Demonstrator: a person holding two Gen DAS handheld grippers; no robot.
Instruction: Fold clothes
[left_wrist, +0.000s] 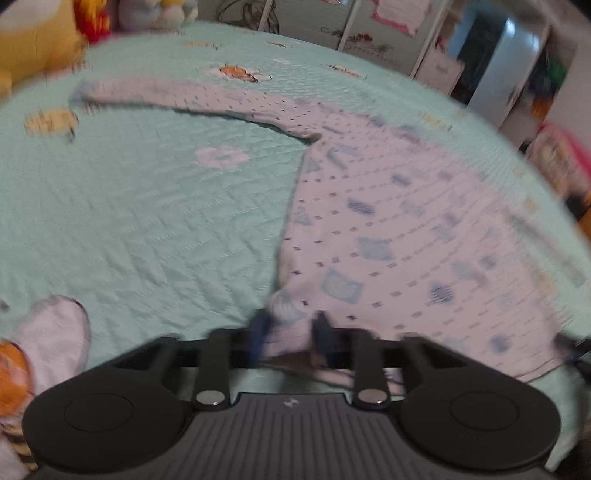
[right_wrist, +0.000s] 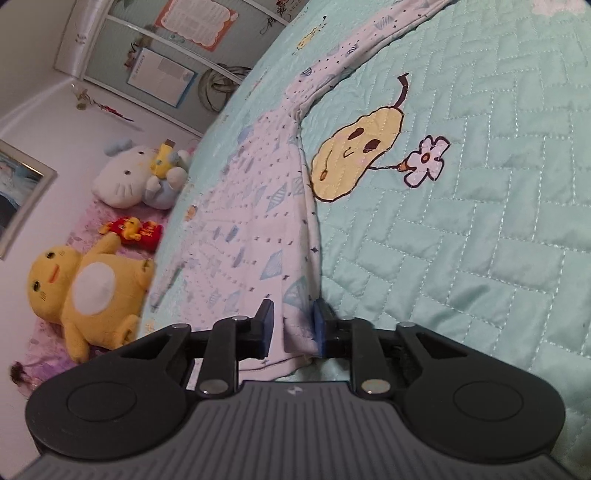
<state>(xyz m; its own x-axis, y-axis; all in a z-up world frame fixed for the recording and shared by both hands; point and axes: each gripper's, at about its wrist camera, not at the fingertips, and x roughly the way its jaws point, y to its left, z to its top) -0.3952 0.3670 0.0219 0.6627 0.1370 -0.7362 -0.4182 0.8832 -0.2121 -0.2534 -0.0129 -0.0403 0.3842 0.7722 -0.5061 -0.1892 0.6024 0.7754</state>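
**Both claws on the shirt hem, and a slip looks likely**

The shirt (left_wrist: 399, 236) lies spread on the bed (left_wrist: 147, 221), white with small blue shapes, body flat and one long sleeve (left_wrist: 207, 99) stretched out from its shoulder across the green quilt. The pear patch (right_wrist: 354, 158) stitched into the quilt sits just beside the shirt's side edge.

The left claw (left_wrist: 291, 332) has its blue pads (left_wrist: 260, 330) partly closed around a bunched corner of the shirt's hem. That view is smeared with motion, so I cannot tell whether the cloth is truly pinched or only lying between the pads.

The right claw (right_wrist: 291, 325) is at the shirt's other bottom corner. Its jaws stand part-open with a fold of hem between them; the cloth touches the right-hand pad, while a gap shows on the other side. I would not call that a grip yet.

My worry from here: if both claws lift for a fold, the right corner could slide out of that loose hold, leaving the shirt hanging from one corner and twisting. The left claw's bunched bite may carry a crease into the fold. The sleeve, trailing far from the shirt's body, could drag or flop under it. The slick quilt might also ruck up beneath the shirt.
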